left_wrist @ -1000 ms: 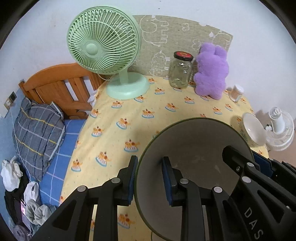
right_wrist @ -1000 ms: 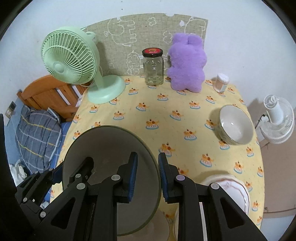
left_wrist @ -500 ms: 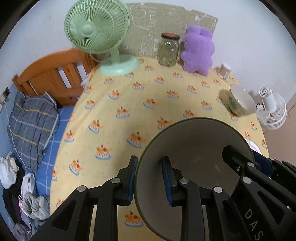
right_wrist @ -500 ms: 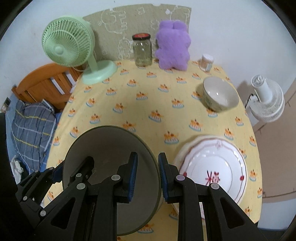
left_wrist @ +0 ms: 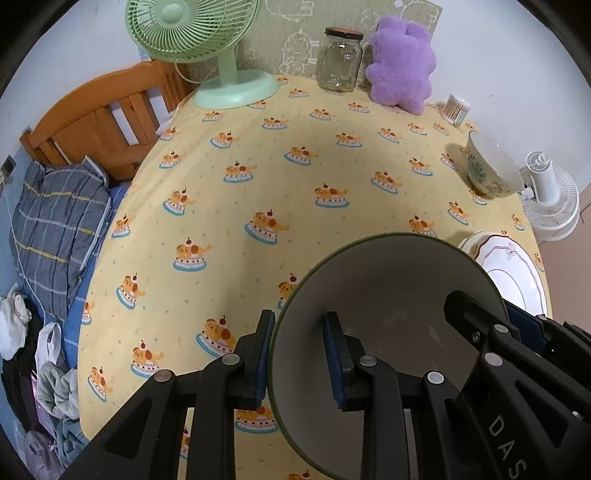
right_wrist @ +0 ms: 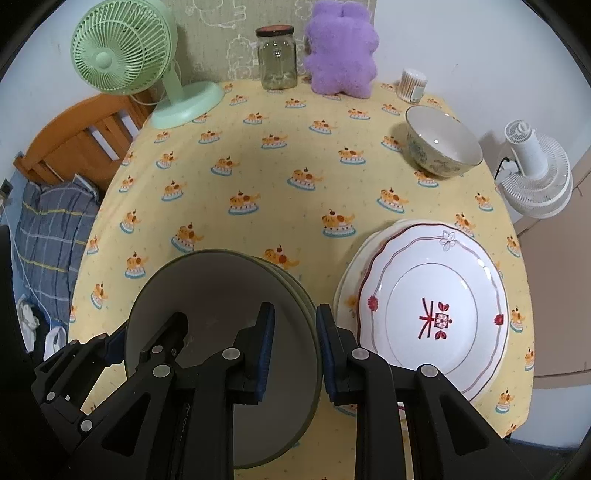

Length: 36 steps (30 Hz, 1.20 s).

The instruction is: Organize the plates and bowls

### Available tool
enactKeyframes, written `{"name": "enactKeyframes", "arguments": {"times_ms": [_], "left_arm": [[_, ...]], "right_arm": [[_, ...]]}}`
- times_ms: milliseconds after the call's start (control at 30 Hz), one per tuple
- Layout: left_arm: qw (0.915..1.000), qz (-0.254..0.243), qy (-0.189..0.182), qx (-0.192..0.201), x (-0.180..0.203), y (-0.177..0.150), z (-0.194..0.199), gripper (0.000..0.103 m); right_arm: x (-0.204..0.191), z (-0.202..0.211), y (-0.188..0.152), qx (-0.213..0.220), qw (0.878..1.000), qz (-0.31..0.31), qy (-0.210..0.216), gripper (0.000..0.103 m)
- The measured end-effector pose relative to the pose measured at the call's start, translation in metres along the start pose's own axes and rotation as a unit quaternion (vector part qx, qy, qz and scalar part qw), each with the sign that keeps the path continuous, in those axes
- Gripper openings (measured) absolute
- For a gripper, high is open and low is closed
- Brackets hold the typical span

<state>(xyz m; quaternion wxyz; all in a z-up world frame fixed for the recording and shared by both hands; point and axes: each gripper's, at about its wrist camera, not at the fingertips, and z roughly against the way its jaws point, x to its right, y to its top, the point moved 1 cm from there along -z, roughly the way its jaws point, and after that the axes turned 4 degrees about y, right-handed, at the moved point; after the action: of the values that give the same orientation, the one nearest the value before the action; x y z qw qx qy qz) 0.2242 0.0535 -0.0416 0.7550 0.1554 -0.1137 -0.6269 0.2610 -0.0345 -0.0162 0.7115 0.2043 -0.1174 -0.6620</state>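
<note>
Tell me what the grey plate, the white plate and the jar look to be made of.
Grey plate: probably matte glazed ceramic, dull surface without glare, dark green rim.
White plate: likely glossy porcelain, light glints, printed red pattern.
Jar: clear glass, see-through with highlights; the lid looks like metal, uncertain.

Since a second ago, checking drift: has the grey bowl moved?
Yes. The grey bowl, gripped on both sides, has pulled back from the green fan and now sits beside the white plate.

The grey plate [right_wrist: 207,295] hides the worktop's near left edge. The right wrist view shows a second rim beneath it; what carries that rim is hidden. The green fan [left_wrist: 192,26] is cut off at the top.
</note>
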Motion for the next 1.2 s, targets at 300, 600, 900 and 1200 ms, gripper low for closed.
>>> {"name": "enactKeyframes", "arguments": {"times_ms": [300, 600, 900, 1200], "left_arm": [[1.0000, 0.000, 0.000, -0.009, 0.004, 0.001, -0.019, 0.025], [0.9998, -0.021, 0.005, 0.000, 0.005, 0.007, -0.023, 0.026], [0.9989, -0.028, -0.002, 0.039, 0.002, 0.009, 0.008, 0.062], [0.9949, -0.062, -0.004, 0.079, 0.007, 0.009, 0.041, 0.066]], "right_arm": [[0.007, -0.019, 0.003, -0.012, 1.000, -0.001, -0.002, 0.027], [0.005, -0.022, 0.007, 0.015, 1.000, -0.002, -0.001, 0.027], [0.005, 0.000, 0.010, 0.038, 0.999, 0.009, 0.016, 0.027], [-0.004, 0.035, 0.004, 0.068, 0.997, 0.018, 0.015, 0.035]]}}
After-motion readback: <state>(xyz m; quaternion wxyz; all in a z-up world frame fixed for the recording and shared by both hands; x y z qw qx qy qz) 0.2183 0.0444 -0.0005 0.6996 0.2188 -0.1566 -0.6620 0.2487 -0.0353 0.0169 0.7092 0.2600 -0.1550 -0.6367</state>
